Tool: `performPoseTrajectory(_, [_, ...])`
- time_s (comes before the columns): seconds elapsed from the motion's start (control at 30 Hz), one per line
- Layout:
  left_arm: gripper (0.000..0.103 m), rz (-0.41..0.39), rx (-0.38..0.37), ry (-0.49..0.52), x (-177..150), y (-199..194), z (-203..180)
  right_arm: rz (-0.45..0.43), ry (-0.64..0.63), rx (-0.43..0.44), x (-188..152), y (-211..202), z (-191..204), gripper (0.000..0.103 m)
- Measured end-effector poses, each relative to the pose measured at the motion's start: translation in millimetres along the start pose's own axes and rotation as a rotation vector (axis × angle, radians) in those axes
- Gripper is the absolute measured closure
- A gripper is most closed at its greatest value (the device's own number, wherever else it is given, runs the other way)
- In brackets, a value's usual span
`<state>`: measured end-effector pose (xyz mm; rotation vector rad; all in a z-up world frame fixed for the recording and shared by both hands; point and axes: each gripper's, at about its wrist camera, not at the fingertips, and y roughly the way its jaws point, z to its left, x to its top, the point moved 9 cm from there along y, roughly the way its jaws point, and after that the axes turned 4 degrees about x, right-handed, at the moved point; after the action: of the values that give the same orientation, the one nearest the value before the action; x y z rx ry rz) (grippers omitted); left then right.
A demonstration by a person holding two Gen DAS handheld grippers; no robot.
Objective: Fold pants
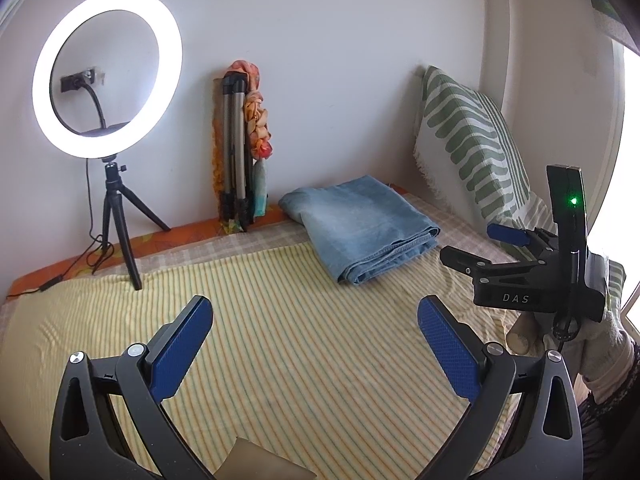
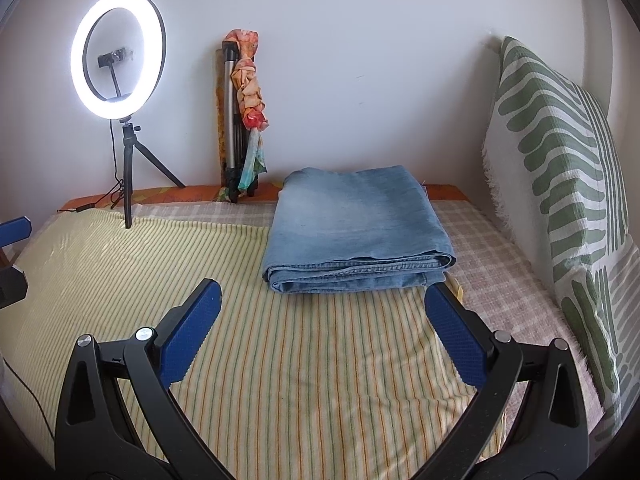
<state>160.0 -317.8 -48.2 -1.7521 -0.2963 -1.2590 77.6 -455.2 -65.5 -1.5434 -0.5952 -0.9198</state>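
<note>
Left wrist view, from the left edge: the lit white ring light on its black tripod stands at upper left, and the folded silver tripod wrapped in an orange scarf leans on the wall beside it. My left tool sits at lower centre over the yellow striped bed cover, its blue pads spread wide with nothing between them.

The light blue denim pants lie folded in a flat rectangular stack, above and right of centre, well apart from the left tool. My right tool shows at the right edge; from this angle its pads also look parted and empty.

Right wrist view: the pants lie straight ahead at centre frame. The stacked hems face my right tool, whose pads stand apart and hold nothing. The stack's long axis runs away from me toward the wall. The green-and-white patterned pillow fills the right side.

Judgement: the right tool is nearer; the folding appears complete.
</note>
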Motion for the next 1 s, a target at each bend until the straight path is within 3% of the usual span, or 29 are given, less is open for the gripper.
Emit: performPoseTrajectory(1.0, [0.001, -0.007, 0.006, 0.010, 0.1, -1.4, 0.5, 0.004, 0.001, 0.001, -2.1, -0.4, 3.1, 0.000])
